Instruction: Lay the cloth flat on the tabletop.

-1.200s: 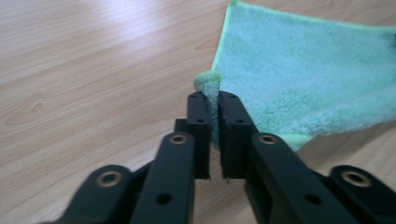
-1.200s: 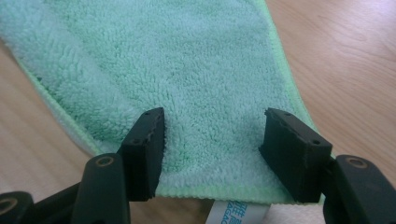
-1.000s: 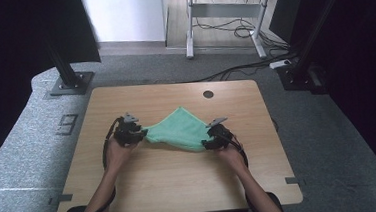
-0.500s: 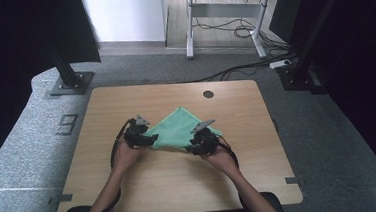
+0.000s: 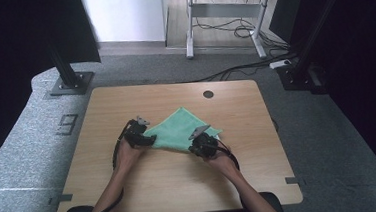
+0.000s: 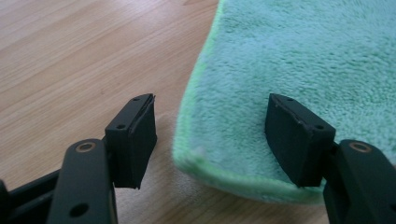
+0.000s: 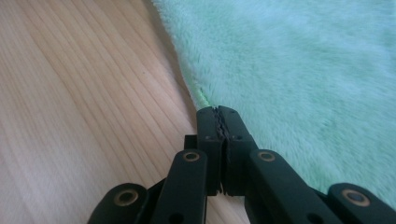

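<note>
A green plush cloth (image 5: 182, 129) lies in a diamond shape on the wooden table (image 5: 131, 190). My left gripper (image 5: 145, 138) is at the cloth's left corner. In the left gripper view the cloth (image 6: 303, 56) has its rounded corner lying between my left gripper's (image 6: 212, 100) jaws, which have just been opening; the pads stand clear of it. My right gripper (image 5: 196, 144) sits at the cloth's near edge. In the right gripper view my right gripper (image 7: 218, 109) has just been closing and is shut, its tip at the hem of the cloth (image 7: 303, 70), with nothing seen between the pads.
The table has a round cable hole (image 5: 208, 94) at its back edge. Bare wood stretches to the left, right and front of the cloth. Grey carpet surrounds the table, with black stand bases (image 5: 69, 84) behind it and a desk frame (image 5: 220, 18) farther off.
Both hands have drawn inward, the right gripper leftward and the left gripper rightward and nearer. The cloth's outline has narrowed from a wide spread to a compact diamond.
</note>
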`<state>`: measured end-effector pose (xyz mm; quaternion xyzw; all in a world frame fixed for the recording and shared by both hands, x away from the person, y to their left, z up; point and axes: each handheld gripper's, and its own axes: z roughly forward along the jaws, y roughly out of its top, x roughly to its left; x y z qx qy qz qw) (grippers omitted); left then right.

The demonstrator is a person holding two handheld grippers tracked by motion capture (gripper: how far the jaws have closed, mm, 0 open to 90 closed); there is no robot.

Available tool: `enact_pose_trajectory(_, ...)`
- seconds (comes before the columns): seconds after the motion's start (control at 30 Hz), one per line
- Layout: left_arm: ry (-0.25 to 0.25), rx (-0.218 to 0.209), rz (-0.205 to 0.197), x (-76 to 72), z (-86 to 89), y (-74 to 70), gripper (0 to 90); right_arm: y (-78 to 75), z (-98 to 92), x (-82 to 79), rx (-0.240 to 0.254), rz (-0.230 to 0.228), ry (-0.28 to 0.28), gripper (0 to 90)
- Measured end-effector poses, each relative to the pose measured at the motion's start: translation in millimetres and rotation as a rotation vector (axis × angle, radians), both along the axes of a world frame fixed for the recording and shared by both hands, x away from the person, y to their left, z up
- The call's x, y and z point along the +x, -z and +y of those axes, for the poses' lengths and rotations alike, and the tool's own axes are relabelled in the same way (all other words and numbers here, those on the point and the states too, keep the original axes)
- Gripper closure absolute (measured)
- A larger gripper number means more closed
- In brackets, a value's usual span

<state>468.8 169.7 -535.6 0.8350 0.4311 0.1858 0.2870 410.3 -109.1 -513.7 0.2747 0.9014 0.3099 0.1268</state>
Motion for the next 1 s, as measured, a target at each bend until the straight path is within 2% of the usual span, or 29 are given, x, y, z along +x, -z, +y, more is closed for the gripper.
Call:
enact_pose_trajectory(0.13,-0.011,-0.011,0.006,0.6,1.1,0.4,34.0,-5.1,-16.2,2.2,-0.014,-0.012,0.031,86.8)
enact_pose_trajectory(0.23,-0.014,-0.018,0.008,0.8,1.6,0.7,33.6,-2.8,-31.6,7.7,0.005,0.014,0.068,86.7)
enact_pose_trajectory(0.3,-0.018,-0.021,0.008,0.9,1.7,0.9,33.5,-1.2,-38.0,10.2,0.01,0.023,0.085,83.5)
enact_pose_trajectory(0.37,-0.032,-0.008,0.004,0.7,2.1,0.2,33.6,0.5,-42.7,12.5,-0.04,0.008,0.122,77.0)
enact_pose_trajectory(0.43,-0.031,0.001,0.003,0.5,2.3,-0.5,33.6,1.0,-46.3,13.8,-0.038,0.008,0.132,74.7)
enact_pose_trajectory(0.47,-0.026,0.011,-0.005,0.2,2.6,-1.6,33.5,0.0,-50.1,14.4,-0.003,0.023,0.141,74.0)
enact_pose_trajectory(0.5,-0.014,-0.012,-0.028,-1.6,3.0,-4.4,32.6,-4.6,-52.7,13.2,0.044,0.029,0.146,72.7)
enact_pose_trajectory(0.57,-0.003,-0.046,-0.026,-2.4,2.0,-7.7,32.5,-9.3,-47.8,10.5,0.077,0.033,0.12,71.1)
enact_pose_trajectory(0.73,0.028,-0.043,-0.026,-4.5,-4.6,-10.8,31.8,-10.6,-13.6,7.0,0.132,0.059,0.011,68.9)
enact_pose_trajectory(0.87,0.024,-0.043,0.002,-1.8,-2.9,-4.9,30.8,-1.8,17.6,7.8,0.113,0.078,-0.051,65.4)
enact_pose_trajectory(0.9,0.024,-0.043,0.002,-1.8,-2.9,-4.9,30.8,-1.8,17.6,7.8,0.113,0.078,-0.051,65.4)
enact_pose_trajectory(0.97,0.011,-0.033,0.019,-0.1,0.3,1.0,30.9,8.1,31.9,13.2,0.077,0.078,-0.046,64.7)
enact_pose_trajectory(1.0,0.012,-0.043,0.02,0.0,1.4,2.1,30.5,11.5,35.0,15.0,0.067,0.078,-0.035,66.9)
